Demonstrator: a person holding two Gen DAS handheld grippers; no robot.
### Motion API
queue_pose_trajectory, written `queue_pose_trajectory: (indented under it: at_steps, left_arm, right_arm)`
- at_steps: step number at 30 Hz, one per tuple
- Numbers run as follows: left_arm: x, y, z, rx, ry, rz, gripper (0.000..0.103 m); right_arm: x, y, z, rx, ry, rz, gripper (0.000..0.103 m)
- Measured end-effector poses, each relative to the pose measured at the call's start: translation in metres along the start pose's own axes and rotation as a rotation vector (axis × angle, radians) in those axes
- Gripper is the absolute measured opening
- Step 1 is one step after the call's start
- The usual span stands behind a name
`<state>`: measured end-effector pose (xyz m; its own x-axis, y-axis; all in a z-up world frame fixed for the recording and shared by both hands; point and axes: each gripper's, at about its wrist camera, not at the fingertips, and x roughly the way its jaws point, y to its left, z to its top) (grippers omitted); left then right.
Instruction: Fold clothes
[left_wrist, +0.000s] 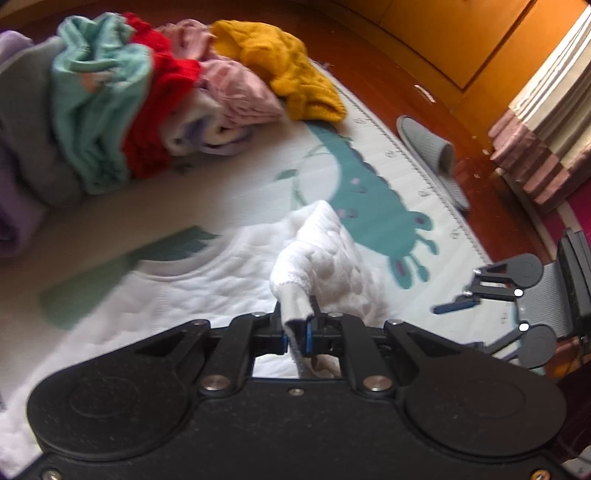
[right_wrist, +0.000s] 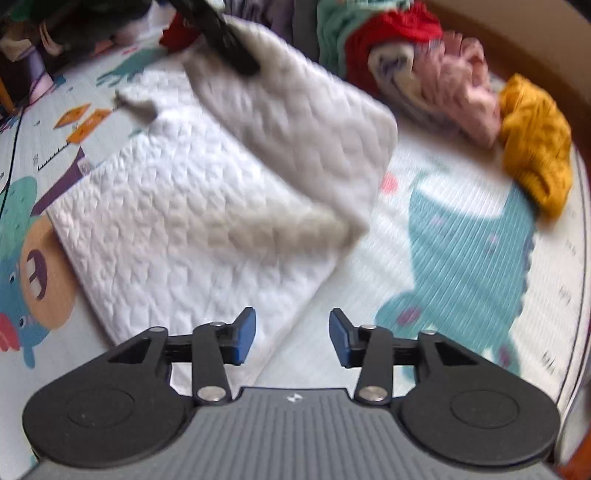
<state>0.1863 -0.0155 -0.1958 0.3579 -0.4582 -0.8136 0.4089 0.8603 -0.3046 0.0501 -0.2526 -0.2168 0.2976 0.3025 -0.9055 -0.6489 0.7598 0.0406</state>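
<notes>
A: Slippage is looking like the main risk. The left gripper (left_wrist: 296, 338) is pinching only the grey cuff (left_wrist: 293, 304) of the white quilted top (right_wrist: 166, 206), whose sleeve is hanging lifted over the body lying flat on the play mat (right_wrist: 461, 229). If that thin grip is giving way, the sleeve is dropping short and the fold is coming out crooked.

B: And the right gripper (right_wrist: 291, 341)?

A: It is hovering with its jaws wide apart and empty, over the near edge of the top. If nothing is pinning the body, a pull on the sleeve may be dragging the whole garment askew.

B: What is staying unclear?

A: Motion blur is smearing the raised sleeve, so where its fold line is falling is hard to tell. The pile of clothes (left_wrist: 122, 110) beyond is running off the frame, and the top's far side is hiding under the lifted part
</notes>
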Motion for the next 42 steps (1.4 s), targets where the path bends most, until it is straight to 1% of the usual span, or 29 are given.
queue_pose_trajectory:
  at_steps: [3,5,8,9,10,11,12,14,16,23,27,29,31,33,35,36,38,40,42]
  left_arm:
    - [-0.008,0.016,-0.001,-0.004,-0.010,0.045,0.005]
    - [-0.010,0.027,-0.002,-0.010,-0.013,0.073,0.005]
    - [-0.011,0.039,-0.003,-0.002,-0.013,0.118,0.005]
    - [-0.010,0.043,-0.003,-0.003,-0.014,0.129,0.005]
    - [-0.010,0.046,-0.003,-0.002,-0.014,0.140,0.005]
    - [-0.009,0.048,-0.003,0.003,-0.013,0.149,0.005]
    - [-0.009,0.050,-0.003,0.007,-0.013,0.158,0.005]
    - [-0.008,0.054,-0.002,0.005,-0.016,0.168,0.005]
    - [-0.007,0.056,0.000,0.010,-0.023,0.176,0.005]
    - [-0.006,0.062,0.008,0.017,-0.047,0.201,0.005]
    - [-0.004,0.066,0.008,0.021,-0.048,0.218,0.005]
    - [0.000,0.069,0.007,0.026,-0.042,0.229,0.005]
    - [0.006,0.070,0.006,0.040,-0.029,0.244,0.005]
    - [0.014,0.071,0.001,0.062,0.001,0.269,0.005]
    - [0.023,0.072,-0.005,0.083,0.036,0.294,0.005]
    - [0.025,0.073,-0.008,0.083,0.047,0.298,0.005]
    - [0.027,0.073,-0.013,0.085,0.053,0.298,0.005]
    - [0.026,0.072,-0.015,0.095,0.054,0.299,0.005]
    - [0.025,0.072,-0.015,0.091,0.051,0.298,0.005]
  right_arm:
    - [0.006,0.000,-0.002,0.038,0.051,0.031,0.054]
    - [0.009,0.000,-0.003,0.061,0.076,0.057,0.054]
    - [0.009,0.003,-0.002,0.058,0.100,0.109,0.054]
    - [0.009,0.005,-0.001,0.054,0.105,0.139,0.052]
    - [0.008,0.008,0.000,0.049,0.110,0.173,0.044]
    - [0.007,0.012,0.001,0.038,0.105,0.203,0.033]
    - [0.004,0.016,0.003,0.025,0.098,0.232,0.032]
    - [0.001,0.025,0.006,-0.004,0.084,0.283,0.032]
    - [-0.001,0.035,0.010,-0.028,0.075,0.311,0.032]
    - [0.010,0.052,0.029,-0.079,0.045,0.338,0.033]
    - [0.024,0.054,0.033,-0.066,0.042,0.358,0.033]
    - [0.036,0.052,0.033,-0.025,0.059,0.368,0.033]
    - [0.042,0.053,0.032,-0.015,0.064,0.374,0.034]
    - [0.046,0.054,0.031,-0.011,0.065,0.379,0.036]
    - [0.038,0.053,0.031,-0.017,0.044,0.397,0.038]
    - [0.032,0.051,0.032,-0.018,0.023,0.412,0.038]
    - [0.015,0.044,0.034,-0.039,-0.023,0.431,0.042]
    - [-0.003,0.031,0.035,-0.079,-0.086,0.405,0.042]
    - [-0.002,0.035,0.031,-0.153,-0.093,0.369,0.042]
